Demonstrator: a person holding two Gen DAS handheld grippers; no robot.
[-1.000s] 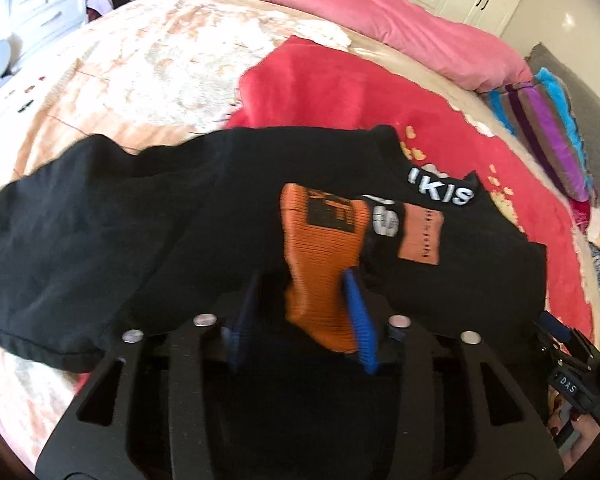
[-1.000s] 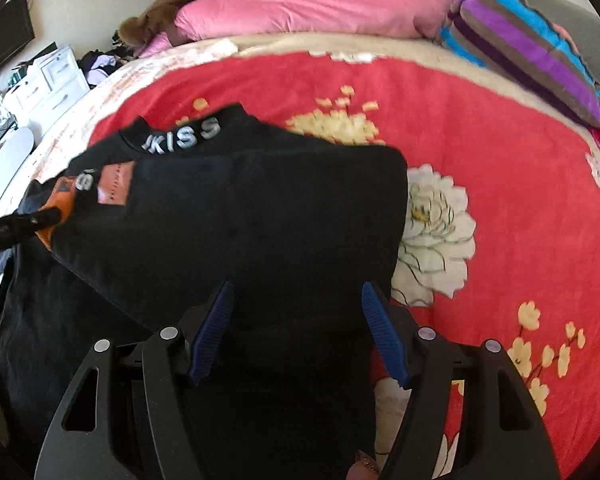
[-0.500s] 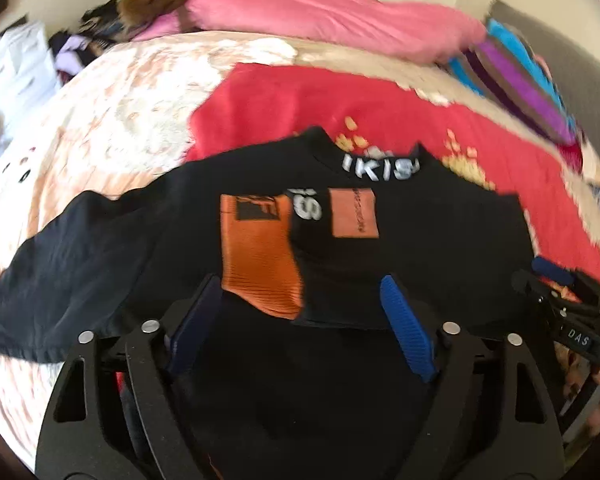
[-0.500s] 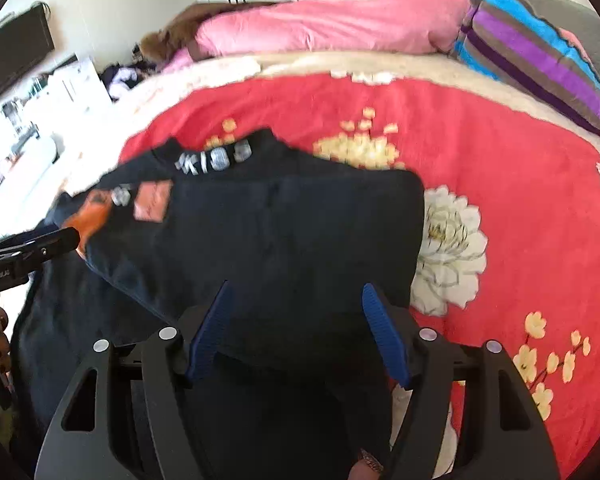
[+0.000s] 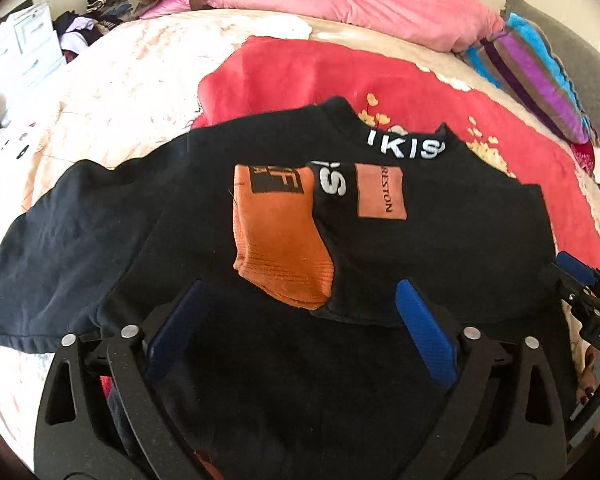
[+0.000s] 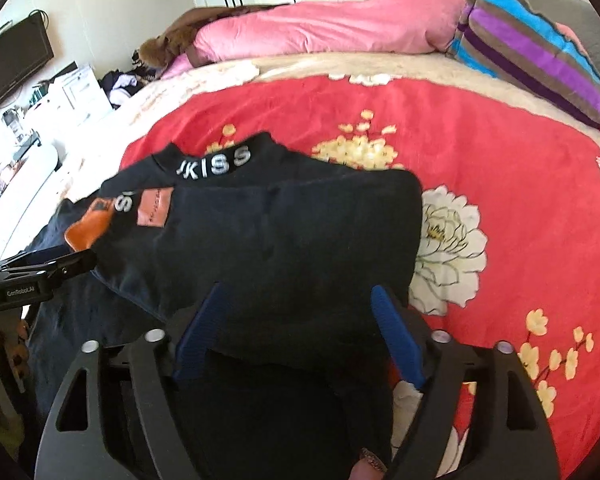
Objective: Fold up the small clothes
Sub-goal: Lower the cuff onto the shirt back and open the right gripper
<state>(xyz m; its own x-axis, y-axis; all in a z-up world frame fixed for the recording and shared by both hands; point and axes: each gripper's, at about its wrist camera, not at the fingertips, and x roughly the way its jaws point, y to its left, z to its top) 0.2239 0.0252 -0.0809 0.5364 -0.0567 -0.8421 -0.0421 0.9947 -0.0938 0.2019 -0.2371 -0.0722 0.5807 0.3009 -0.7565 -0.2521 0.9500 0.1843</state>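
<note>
Black top (image 5: 228,208) spread on the red blanket (image 6: 480,152) over the bed (image 5: 132,80), collar toward the pillow edge, orange cuff (image 5: 278,236) folded onto its chest. Left gripper (image 5: 296,320) released, jaws just spread wide, above the cuff. Right gripper (image 6: 296,320) likewise released, just widened, fabric between jaws unpinched.
</note>
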